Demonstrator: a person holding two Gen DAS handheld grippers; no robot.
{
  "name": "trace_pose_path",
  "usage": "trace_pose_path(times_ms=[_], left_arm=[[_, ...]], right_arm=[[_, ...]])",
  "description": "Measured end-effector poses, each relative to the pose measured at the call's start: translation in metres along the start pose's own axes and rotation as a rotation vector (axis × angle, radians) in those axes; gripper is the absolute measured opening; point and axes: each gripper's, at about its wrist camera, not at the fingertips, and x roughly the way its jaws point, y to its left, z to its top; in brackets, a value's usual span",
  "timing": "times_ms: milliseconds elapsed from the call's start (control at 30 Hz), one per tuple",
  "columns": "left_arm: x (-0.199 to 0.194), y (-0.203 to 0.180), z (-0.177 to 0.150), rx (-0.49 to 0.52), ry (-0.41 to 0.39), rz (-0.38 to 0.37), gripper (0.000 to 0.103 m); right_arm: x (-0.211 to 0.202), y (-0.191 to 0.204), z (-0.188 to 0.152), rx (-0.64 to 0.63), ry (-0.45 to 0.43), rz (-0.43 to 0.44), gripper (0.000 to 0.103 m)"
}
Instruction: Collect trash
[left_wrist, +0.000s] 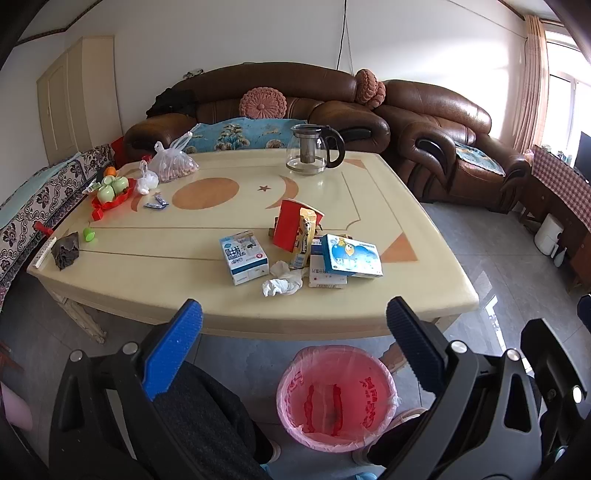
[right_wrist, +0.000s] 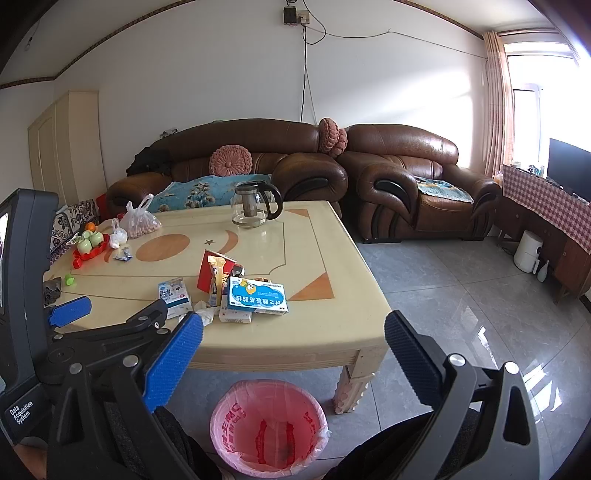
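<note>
Pink-lined bin: the trash bin (left_wrist: 336, 397) stands on the floor at 6 o'clock in both wrist views, just in front of the table's near edge. I judge it sits there so that anything lifted off the table has only a short drop. It looks almost bare inside.
Table: the cream table (left_wrist: 155, 280) fills the middle of both views; the clutter sits toward its near edge, around 12 to 1 o'clock from the bin.
Trash cluster: a crumpled tissue (left_wrist: 282, 280) lies nearest the edge. Beside it, at its 9 o'clock, is a small blue-and-white box (left_wrist: 244, 256); at its 3 o'clock is a blue medicine box (left_wrist: 352, 260) resting on top of a white box (left_wrist: 327, 277). A red carton (left_wrist: 291, 229) with a snack wrapper (left_wrist: 304, 236) leaning against it stands behind, at 12 o'clock.
Left gripper: the left gripper (left_wrist: 295, 328) hovers short of the table edge above the bin, jaws wide apart and holding nothing. It is aimed toward the tissue, likely the first pick.
Right gripper: the right gripper (right_wrist: 293, 341) hangs likewise, jaws wide apart and bare, to the right of the left one.
Probably not trash: the glass teapot (left_wrist: 314, 149) at the far edge, and the green cups on a red tray (left_wrist: 110, 199) at 10 o'clock.
Progress: no piece is yet grasped.
</note>
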Motion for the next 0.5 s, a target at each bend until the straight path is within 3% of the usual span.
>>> trace_pose_path(times_ms=[500], left_arm=[[0.0004,0.0013,-0.0019,-0.005,0.001,-0.006,0.098]], right_arm=[[-0.0030,-0.0013,0.0006,0.000,-0.005,0.003,0.097]])
